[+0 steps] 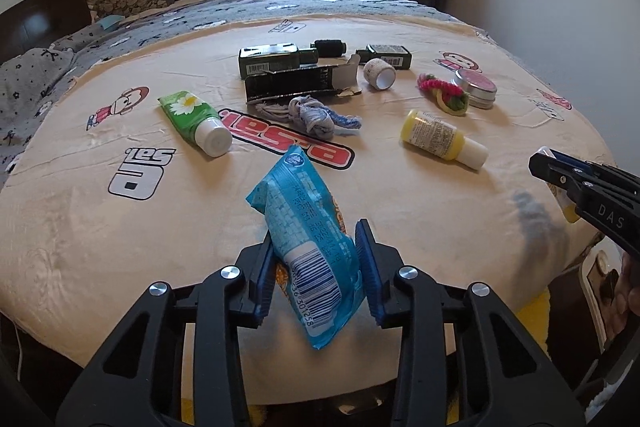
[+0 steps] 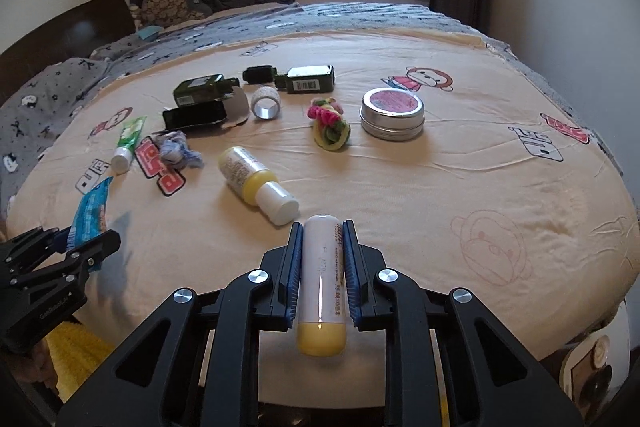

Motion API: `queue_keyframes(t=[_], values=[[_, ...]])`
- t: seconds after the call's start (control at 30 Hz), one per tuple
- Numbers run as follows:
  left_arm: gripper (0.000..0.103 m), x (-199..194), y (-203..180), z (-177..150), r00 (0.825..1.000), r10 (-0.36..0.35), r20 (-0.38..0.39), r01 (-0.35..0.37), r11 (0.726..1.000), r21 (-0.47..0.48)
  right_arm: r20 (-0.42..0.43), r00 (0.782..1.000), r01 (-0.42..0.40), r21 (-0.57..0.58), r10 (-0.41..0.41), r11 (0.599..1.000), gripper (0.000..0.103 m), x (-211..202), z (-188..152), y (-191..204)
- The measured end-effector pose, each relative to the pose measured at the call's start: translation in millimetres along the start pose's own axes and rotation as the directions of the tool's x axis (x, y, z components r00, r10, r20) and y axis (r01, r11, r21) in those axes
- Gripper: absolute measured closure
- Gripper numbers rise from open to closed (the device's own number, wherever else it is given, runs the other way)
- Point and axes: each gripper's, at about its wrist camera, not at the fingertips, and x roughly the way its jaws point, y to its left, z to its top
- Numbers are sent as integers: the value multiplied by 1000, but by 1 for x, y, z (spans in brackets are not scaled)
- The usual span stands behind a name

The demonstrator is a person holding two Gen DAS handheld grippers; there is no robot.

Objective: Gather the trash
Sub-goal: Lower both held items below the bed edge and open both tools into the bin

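Left wrist view: your left gripper (image 1: pixel 316 267) is closed on a blue snack wrapper (image 1: pixel 308 243), its pads pinching the pack near the barcode end while the far end rises free above the cream blanket (image 1: pixel 120 247). The wrapper looks light, thin and crinkly; it will likely slip or fold, so hold across its middle, where the film bunches, not at a sealed edge.

Right wrist view: your right gripper (image 2: pixel 320 267) is clamped on a white tube with a yellow cap (image 2: pixel 322 287), lying lengthwise between the fingers, cap toward the camera. The tube appears stiff and smooth; a grip on the barrel should hold, though it could slide along its own axis.

Beyond these, on the blanket: a yellow bottle (image 2: pixel 256 179) just ahead of the right gripper, a green tube (image 1: pixel 192 121), a grey-blue rag (image 1: pixel 316 117), an opened dark carton (image 1: pixel 296 83), dark green bottles (image 1: pixel 276 59), a tape roll (image 2: pixel 265 103), a pink-and-green knitted piece (image 2: pixel 329 125) and a round tin (image 2: pixel 392 113). No bin can be made out with certainty.
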Motion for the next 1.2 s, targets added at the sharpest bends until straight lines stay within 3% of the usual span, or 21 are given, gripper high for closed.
queue_keyframes(t=[0.17,0.3,0.63,0.83,1.07,1.2], values=[[69,-34,-11,-18,999,-39,31,38,999,33,10,998,-69,-36,69,997,83,-29,-23,17],[69,-48,-19,-45,997,-77,13,76,996,47,-13,996,-93,-80,92,992,83,-41,-50,32],[68,-24,-26,-121,979,-122,-163,132,990,48,-179,973,-155,-49,144,987,83,-12,-122,38],[68,13,-24,-163,941,-148,-304,163,986,23,-267,951,-164,0,158,986,83,13,-158,42],[67,55,-30,-201,869,-195,-455,218,976,-2,-374,909,-176,57,184,983,83,45,-189,46],[65,67,-32,-208,842,-208,-498,233,972,-11,-432,881,-170,88,191,982,82,63,-203,47]])
